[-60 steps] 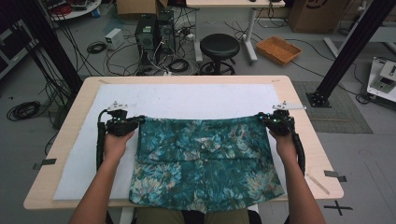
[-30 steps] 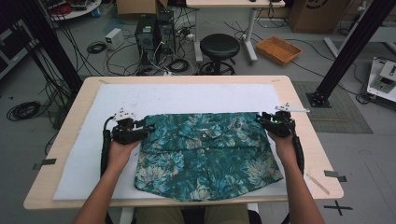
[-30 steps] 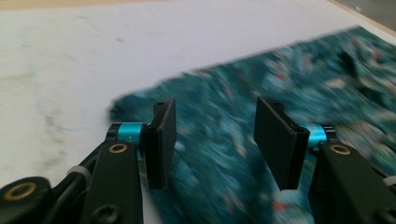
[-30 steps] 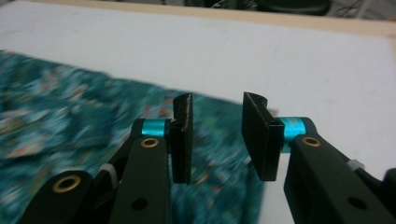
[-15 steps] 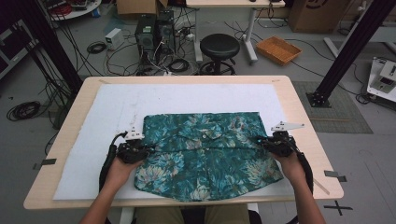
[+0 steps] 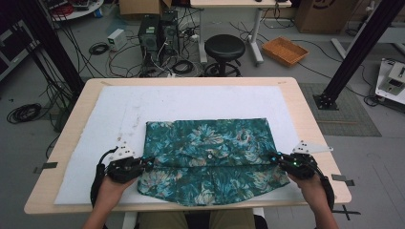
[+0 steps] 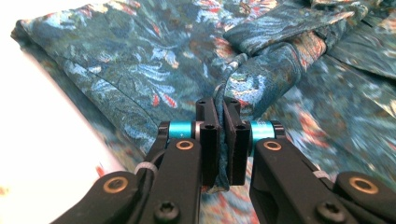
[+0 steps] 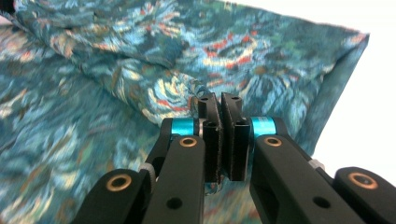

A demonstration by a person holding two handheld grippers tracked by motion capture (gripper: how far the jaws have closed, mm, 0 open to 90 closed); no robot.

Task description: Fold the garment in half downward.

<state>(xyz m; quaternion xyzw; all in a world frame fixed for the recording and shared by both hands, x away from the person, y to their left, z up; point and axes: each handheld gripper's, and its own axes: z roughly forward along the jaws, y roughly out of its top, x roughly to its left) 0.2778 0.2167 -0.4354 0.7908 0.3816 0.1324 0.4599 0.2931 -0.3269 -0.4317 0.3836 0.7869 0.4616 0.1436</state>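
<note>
A teal floral shirt [image 6: 210,143] lies flat on the white mat [image 6: 191,102], folded into a wide rectangle. An edge of its upper layer runs across it between the two grippers. My left gripper [image 6: 148,163] is at the shirt's left side and is shut on a bunched ridge of the shirt [image 7: 140,60]; the cloth shows pinched between the left gripper [image 7: 223,105] pads. At the right side, my right gripper [image 6: 273,158] is shut on the same layer's edge. The right gripper [image 8: 219,100] clamps a fold of the shirt [image 8: 261,51].
The mat covers most of the wooden table [image 6: 305,109]. The shirt's near hem reaches almost to the table's front edge. Beyond the table stand a black stool [image 6: 224,50], computer towers [image 6: 155,33] and loose cables on the floor.
Both hands have come toward the near edge along the shirt's sides. Their jaws, apart a second ago, now pinch the cloth.
</note>
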